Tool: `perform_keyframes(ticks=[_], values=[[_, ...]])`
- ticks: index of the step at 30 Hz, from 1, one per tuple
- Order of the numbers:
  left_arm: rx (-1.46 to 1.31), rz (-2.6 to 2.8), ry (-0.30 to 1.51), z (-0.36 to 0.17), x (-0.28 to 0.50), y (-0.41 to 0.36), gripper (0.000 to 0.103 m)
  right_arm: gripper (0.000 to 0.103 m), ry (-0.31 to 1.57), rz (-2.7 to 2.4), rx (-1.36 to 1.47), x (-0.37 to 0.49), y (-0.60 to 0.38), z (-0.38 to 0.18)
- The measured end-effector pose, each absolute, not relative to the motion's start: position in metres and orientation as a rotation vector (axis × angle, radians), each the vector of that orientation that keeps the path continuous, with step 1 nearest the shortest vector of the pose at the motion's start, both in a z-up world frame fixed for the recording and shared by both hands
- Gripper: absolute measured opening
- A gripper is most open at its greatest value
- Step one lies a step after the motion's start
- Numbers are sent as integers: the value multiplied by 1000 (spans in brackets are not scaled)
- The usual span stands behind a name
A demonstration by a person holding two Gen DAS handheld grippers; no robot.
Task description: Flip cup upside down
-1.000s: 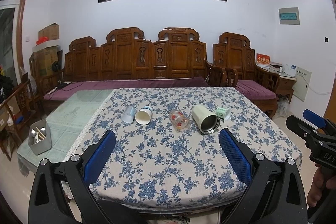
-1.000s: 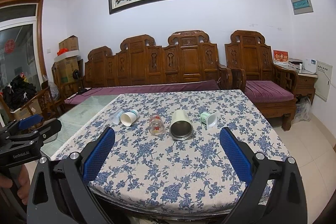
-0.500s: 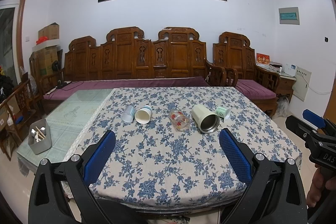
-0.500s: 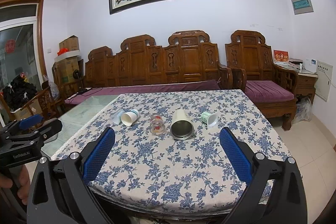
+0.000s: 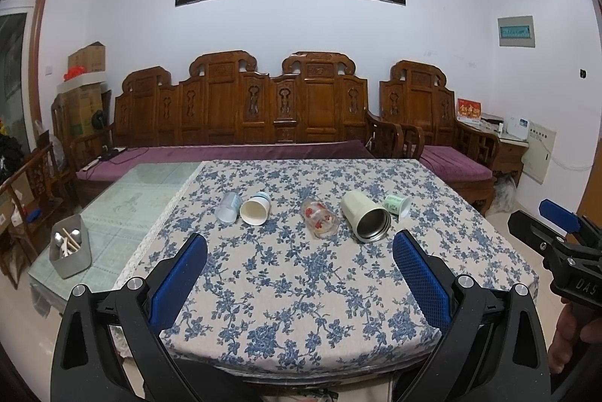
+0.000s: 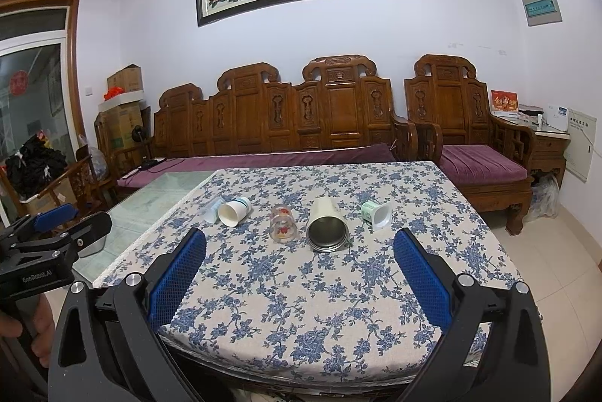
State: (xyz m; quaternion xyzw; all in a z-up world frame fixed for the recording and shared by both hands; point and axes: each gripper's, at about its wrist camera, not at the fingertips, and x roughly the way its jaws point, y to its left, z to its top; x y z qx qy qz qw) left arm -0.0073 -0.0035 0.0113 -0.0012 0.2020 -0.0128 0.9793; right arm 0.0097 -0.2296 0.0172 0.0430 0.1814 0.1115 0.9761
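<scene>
Your left gripper (image 5: pixel 299 270) hangs wide open over the near edge of the table (image 5: pixel 301 326), its blue pads far apart and holding nothing; your right gripper (image 6: pixel 299 270) is spread just as wide and equally empty, a little to the right of it. Five cups lie on their sides in a loose row across the middle of the floral tablecloth (image 6: pixel 301 296), well beyond both sets of fingers. From the left: a clear plastic cup (image 5: pixel 228 208), touching or nearly touching a white paper cup (image 5: pixel 256 209) whose mouth faces you; then, apart from those, a glass tumbler with red flowers (image 5: pixel 319 218); just right of it the large cream steel-lined cup (image 5: pixel 365 216) (mouth towards you, the biggest of the lot); and close behind its right side a small green-and-white cup (image 5: pixel 397 204). At the far left a grey cutlery bin (image 5: pixel 71 253) stands on the bare glass part of the table.
</scene>
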Motion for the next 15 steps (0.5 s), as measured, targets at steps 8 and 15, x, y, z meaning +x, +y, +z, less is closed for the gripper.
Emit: perform_keyframes(ticks=[8, 15], values=[[3, -24, 422, 8, -2, -2, 95, 100, 373, 228, 88, 11, -228, 16], [14, -28, 491, -11, 30, 7, 95, 100, 412, 256, 98, 36, -230, 3]])
